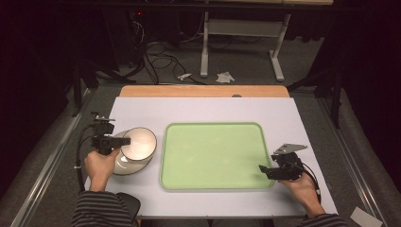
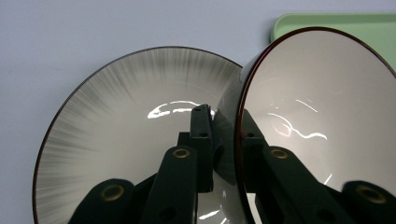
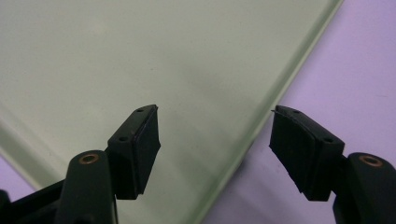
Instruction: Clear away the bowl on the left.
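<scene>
White table (image 1: 208,111) | upper bowl (image 1: 138,142) tilted, left gripper (image 1: 124,141) jaws clamping its rim | right gripper (image 1: 263,169) jaws wide

Table (image 1: 203,106): pale lavender-grey top, wood edge at far side. Green tray (image 1: 215,156) lies flat at centre. Streaked plate (image 1: 124,166) rests left of tray, just beside it.

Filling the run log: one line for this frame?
left gripper: shut on upper bowl rim | lower bowl: on table | right gripper: open over green tray edge
</scene>
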`<state>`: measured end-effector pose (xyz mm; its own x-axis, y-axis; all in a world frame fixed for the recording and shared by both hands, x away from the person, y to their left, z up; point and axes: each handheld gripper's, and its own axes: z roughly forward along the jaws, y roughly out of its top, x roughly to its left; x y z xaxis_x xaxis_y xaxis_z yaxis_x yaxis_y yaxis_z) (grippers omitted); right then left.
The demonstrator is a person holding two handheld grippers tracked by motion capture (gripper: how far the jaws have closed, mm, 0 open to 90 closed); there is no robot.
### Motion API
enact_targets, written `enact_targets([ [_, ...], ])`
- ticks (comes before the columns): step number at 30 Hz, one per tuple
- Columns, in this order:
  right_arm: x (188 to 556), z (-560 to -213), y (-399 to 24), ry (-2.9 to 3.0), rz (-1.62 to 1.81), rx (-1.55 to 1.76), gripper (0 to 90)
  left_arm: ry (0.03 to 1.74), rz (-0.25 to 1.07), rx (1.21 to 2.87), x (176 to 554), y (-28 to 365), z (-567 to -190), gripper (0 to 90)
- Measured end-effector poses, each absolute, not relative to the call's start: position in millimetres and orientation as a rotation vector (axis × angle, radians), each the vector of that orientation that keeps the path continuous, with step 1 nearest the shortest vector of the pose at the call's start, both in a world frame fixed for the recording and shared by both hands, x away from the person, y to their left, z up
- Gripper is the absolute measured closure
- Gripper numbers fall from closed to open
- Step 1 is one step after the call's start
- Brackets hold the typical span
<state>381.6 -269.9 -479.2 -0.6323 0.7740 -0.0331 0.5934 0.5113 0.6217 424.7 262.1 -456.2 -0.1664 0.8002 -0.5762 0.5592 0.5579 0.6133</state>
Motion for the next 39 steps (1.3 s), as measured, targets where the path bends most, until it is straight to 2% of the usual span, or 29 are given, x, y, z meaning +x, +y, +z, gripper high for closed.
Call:
enact_targets([
  [10,381.8,-479.8,-269.3,2.454,0.827,1.144,34.3,1.829,0.280,1.085,422.9,259.3,-449.3,81.6],
  [39,382.0,-479.1,-269.7,2.462,0.824,1.146,34.3,1.750,0.260,1.206,420.1,222.9,-439.9,81.5],
])
